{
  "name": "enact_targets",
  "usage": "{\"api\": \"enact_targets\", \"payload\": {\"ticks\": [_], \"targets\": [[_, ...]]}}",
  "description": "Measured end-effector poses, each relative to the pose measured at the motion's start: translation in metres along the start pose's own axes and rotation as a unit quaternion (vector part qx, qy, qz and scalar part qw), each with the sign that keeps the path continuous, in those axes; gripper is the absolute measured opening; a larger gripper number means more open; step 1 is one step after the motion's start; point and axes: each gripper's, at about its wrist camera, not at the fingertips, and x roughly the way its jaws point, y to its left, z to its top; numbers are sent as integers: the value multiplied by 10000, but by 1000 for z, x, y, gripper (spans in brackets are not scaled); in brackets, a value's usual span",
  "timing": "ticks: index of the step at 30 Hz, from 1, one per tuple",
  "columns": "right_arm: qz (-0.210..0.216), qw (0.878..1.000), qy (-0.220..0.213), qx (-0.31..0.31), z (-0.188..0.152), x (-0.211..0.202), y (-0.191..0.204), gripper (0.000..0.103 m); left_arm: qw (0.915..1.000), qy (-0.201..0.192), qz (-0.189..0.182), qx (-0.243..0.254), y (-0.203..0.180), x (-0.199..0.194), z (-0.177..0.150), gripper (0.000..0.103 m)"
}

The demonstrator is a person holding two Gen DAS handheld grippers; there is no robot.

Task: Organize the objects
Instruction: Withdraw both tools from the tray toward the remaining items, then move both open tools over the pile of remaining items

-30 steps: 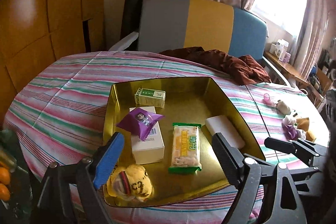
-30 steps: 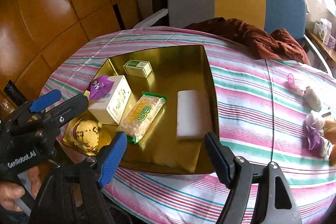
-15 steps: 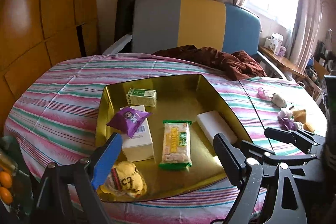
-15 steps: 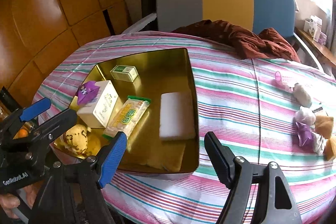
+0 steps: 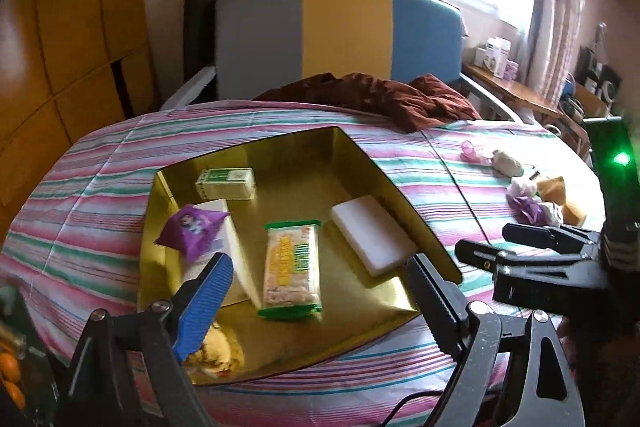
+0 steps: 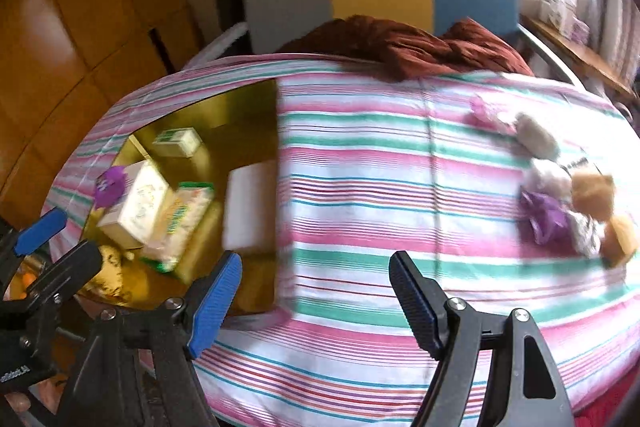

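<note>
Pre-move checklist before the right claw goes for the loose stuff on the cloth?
1. Right claw open, nothing in it: ok.
2. Left claw open, nothing in it: ok.
3. Loose small items on the striped cloth, outside the gold tray: not ok.
4. Bare floor left in the tray: ok.
5. What each loose item is: cannot tell, blurred.

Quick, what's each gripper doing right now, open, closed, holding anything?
Left gripper: open, empty, above the gold tray.
Right gripper: open, empty, over the striped cloth.
</note>
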Motion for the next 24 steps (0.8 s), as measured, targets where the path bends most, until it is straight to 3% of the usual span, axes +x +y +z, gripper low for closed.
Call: {"api": "enact_targets", "payload": {"ticks": [9,16,24], "targets": [[-283,9934,122,1109,-1,-15,-92,77,9987,50,-296,404,-35,9,9,89],[-660,9757,-22,2091,-6,-49,-180,78,9947,89,-599,832,-72,18,19,89],[-1021,9549,-271,2777,-10,-80,-248,78,9884,202,-923,1192,-116,37,33,89]]}}
